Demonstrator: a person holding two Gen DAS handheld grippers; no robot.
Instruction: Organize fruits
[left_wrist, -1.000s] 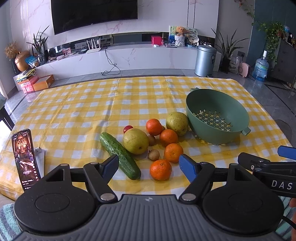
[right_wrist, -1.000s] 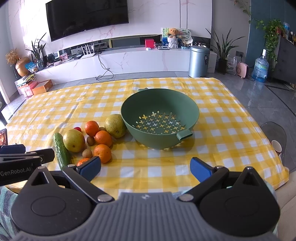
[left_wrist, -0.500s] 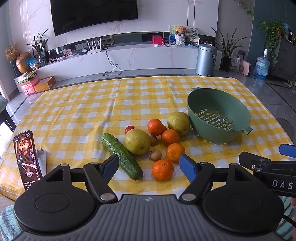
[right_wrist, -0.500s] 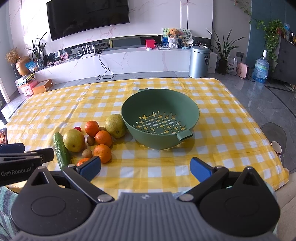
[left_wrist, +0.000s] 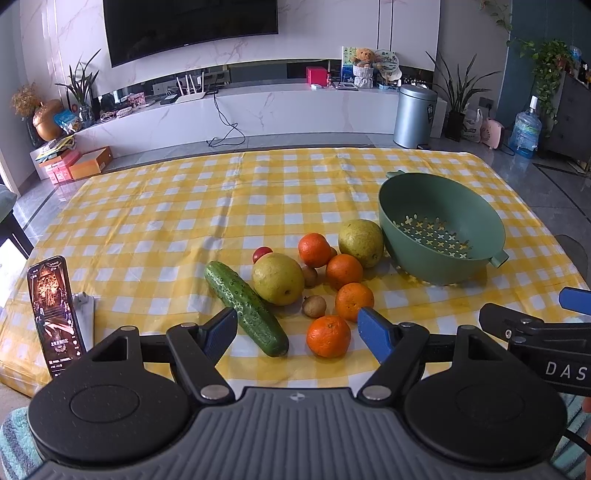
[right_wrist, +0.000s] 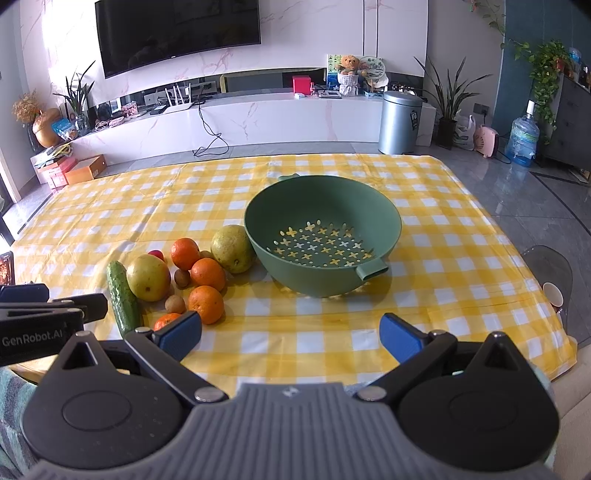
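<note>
A pile of produce lies on the yellow checked tablecloth (left_wrist: 155, 221): several oranges, the nearest one (left_wrist: 328, 336), two yellow-green round fruits (left_wrist: 278, 278) (left_wrist: 361, 238), a cucumber (left_wrist: 245, 307), small brown fruits (left_wrist: 314, 306) and a small red one (left_wrist: 261, 253). An empty green colander (left_wrist: 441, 229) (right_wrist: 322, 232) stands right of the pile. My left gripper (left_wrist: 297, 330) is open and empty, just in front of the nearest orange and cucumber. My right gripper (right_wrist: 290, 330) is open and empty, in front of the colander, the pile (right_wrist: 207, 273) to its left.
A phone (left_wrist: 55, 314) leans on a white stand at the table's left front edge. The right gripper's arm (left_wrist: 535, 332) shows at the left view's right edge. The table's right edge (right_wrist: 554, 332) drops to a chair with a cup (right_wrist: 552, 291).
The left gripper has drifted slightly left and back, so the fruit pile sits a little further right in its view. The right gripper has barely moved. Both stay open.
</note>
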